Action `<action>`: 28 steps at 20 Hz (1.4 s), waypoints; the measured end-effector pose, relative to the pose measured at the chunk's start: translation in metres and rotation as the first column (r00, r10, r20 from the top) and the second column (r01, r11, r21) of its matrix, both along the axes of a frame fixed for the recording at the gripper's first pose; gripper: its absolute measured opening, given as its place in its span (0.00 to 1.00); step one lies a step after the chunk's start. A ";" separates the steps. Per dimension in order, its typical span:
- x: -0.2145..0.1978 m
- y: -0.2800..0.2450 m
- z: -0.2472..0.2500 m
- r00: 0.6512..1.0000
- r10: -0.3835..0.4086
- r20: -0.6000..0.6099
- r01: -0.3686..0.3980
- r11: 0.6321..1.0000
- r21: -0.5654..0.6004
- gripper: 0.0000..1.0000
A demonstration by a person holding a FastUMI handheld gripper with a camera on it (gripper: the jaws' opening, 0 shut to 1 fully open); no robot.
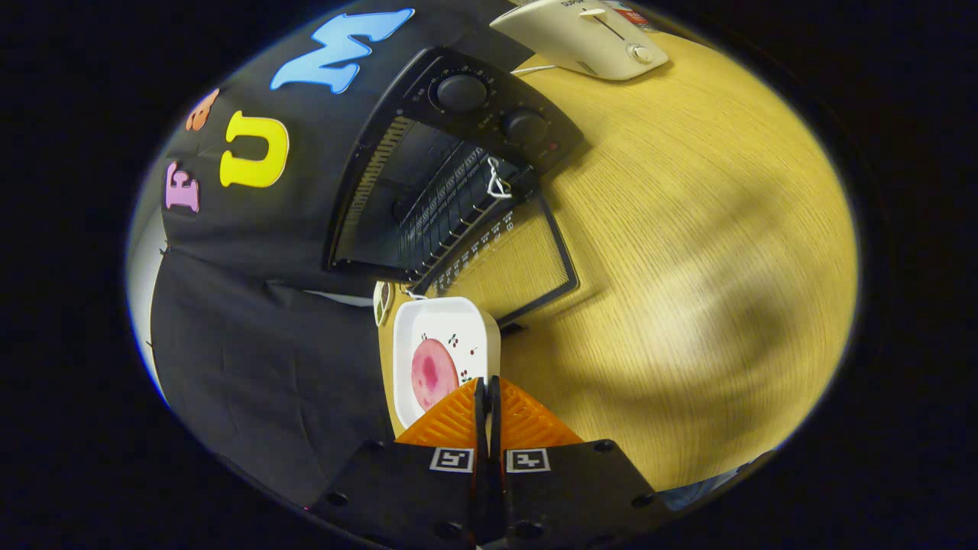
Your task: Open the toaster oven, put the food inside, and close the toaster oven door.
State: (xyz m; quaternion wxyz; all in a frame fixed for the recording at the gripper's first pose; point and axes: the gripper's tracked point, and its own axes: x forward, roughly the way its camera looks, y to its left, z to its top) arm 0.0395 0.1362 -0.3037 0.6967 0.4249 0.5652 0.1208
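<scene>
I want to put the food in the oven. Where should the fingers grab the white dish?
Best bet: the near rim of the white dish, straight ahead of the gripper. Its fingers are closed, so open them first. That raised edge is thin enough to pinch, and the pink food sits inside it.

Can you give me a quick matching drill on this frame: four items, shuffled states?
Things:
1. toaster oven door
2. white dish
3. tool
4. cream toaster

States:
A. fingers together on the near rim of the dish
B. folded down open on the table
C. beyond the oven, on the table
D. just ahead of the fingers, holds a pink slice

Pairs: 1-B, 2-D, 3-A, 4-C
</scene>
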 end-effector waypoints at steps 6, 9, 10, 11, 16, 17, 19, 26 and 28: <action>0.049 0.015 -0.006 0.974 -0.226 0.012 0.226 0.974 0.005 0.02; 0.072 0.022 -0.011 0.944 -0.329 0.007 0.329 0.944 0.008 0.02; 0.079 0.024 -0.012 0.933 -0.360 0.004 0.360 0.933 0.014 0.02; 0.086 0.027 -0.014 0.923 -0.384 -0.001 0.384 0.923 0.020 0.02; 0.111 0.038 -0.024 0.870 -0.493 -0.018 0.493 0.869 0.037 0.02; 0.115 0.039 -0.027 0.857 -0.515 -0.018 0.515 0.856 0.032 0.02; 0.123 0.041 -0.029 0.834 -0.551 -0.016 0.551 0.833 0.038 0.02; 0.155 0.049 -0.035 0.749 -0.662 -0.021 0.662 0.747 0.055 0.02; 0.162 0.051 -0.036 0.727 -0.687 -0.024 0.687 0.725 0.055 0.02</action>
